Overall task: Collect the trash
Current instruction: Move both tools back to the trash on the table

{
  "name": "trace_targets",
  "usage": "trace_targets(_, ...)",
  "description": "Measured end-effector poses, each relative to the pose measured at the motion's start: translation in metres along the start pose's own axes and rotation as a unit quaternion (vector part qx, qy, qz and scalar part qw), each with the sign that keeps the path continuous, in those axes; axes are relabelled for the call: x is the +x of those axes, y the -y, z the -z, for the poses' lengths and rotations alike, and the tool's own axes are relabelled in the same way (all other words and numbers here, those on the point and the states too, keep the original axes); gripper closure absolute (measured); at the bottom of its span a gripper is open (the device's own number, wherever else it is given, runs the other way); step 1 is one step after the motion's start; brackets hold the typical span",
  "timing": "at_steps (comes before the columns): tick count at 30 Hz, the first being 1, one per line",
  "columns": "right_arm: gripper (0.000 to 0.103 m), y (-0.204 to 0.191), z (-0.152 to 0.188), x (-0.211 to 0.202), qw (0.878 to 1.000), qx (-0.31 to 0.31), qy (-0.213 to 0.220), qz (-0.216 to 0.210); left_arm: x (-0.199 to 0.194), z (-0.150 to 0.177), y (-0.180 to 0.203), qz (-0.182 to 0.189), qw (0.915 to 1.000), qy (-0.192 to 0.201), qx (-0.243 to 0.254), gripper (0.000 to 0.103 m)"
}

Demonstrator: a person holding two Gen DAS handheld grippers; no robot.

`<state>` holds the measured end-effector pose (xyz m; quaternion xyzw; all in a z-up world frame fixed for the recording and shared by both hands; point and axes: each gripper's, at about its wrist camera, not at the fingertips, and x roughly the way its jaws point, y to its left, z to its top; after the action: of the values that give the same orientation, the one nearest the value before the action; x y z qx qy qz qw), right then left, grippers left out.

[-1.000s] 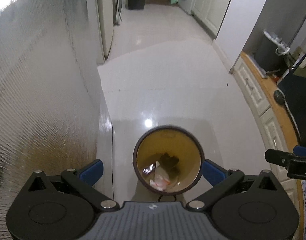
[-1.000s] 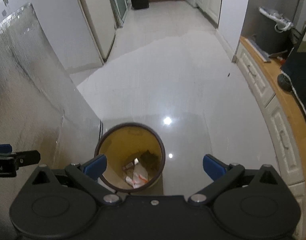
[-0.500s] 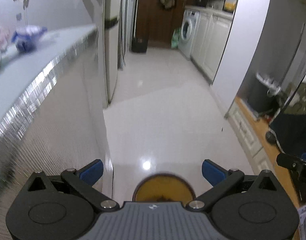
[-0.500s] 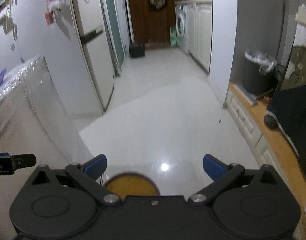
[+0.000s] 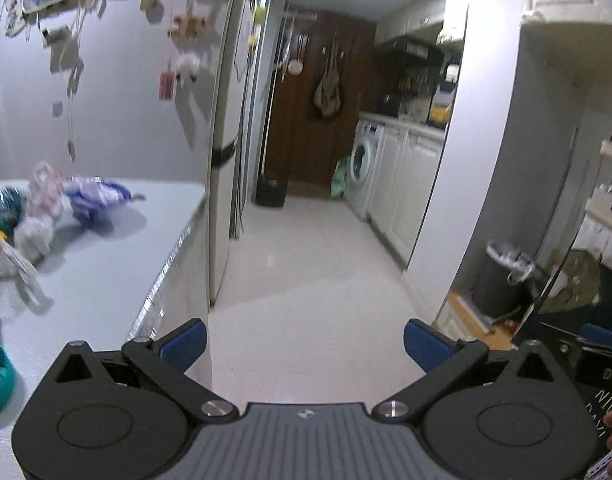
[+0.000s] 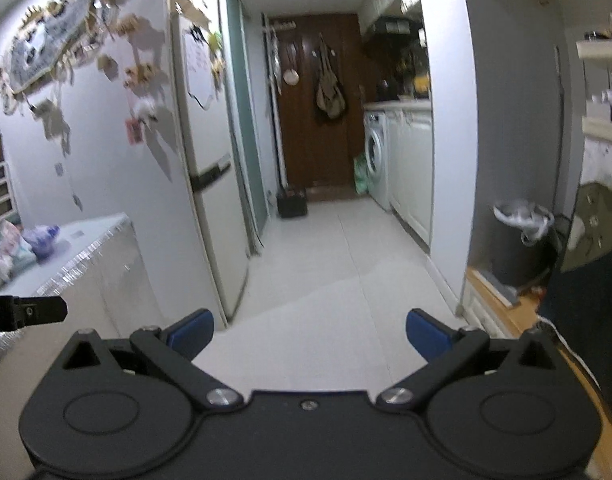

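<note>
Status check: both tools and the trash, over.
Left tool open, empty. Right tool open, empty. Trash pile on counter, left of both. Nothing in the way.

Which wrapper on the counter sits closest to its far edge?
The blue-and-white wrapper; the pale crumpled ones lie closer to the camera, further left.

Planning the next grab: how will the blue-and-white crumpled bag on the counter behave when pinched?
The blue-and-white bag looks like thin crumpled plastic, so probably floppy and light. It will likely collapse between the fingers rather than roll. Its twisted tail seems the easiest grip, though the picture is blurred.
</note>
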<state>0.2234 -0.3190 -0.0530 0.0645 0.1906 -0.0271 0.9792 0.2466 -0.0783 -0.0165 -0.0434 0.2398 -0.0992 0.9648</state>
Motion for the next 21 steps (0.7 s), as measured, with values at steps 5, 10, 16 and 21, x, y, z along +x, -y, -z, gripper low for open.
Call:
trace_targets(5,0.0,-0.019,-0.014,-0.021,0.999,-0.009,0.039,-0.034,-0.04,-0.01,-0.009,-0.003,0.9993,0.039,0.0,0.0)
trace_targets(10,0.0,-0.043,-0.025,-0.042,0.995,-0.02,0.064,-0.072,-0.078,-0.024,-0.023,-0.005,0.9977,0.066,0.017,0.0)
trace_targets(16,0.0,-0.079,-0.034,-0.057,0.989,-0.036,0.078,-0.119,-0.12,-0.044,-0.055,-0.026,0.9941,0.102,0.026,0.0)
trace_targets(21,0.0,-0.112,-0.039,-0.063,0.984,-0.055,0.09,-0.145,-0.137,-0.061,-0.091,-0.061,0.9908,0.114,0.04,0.0)
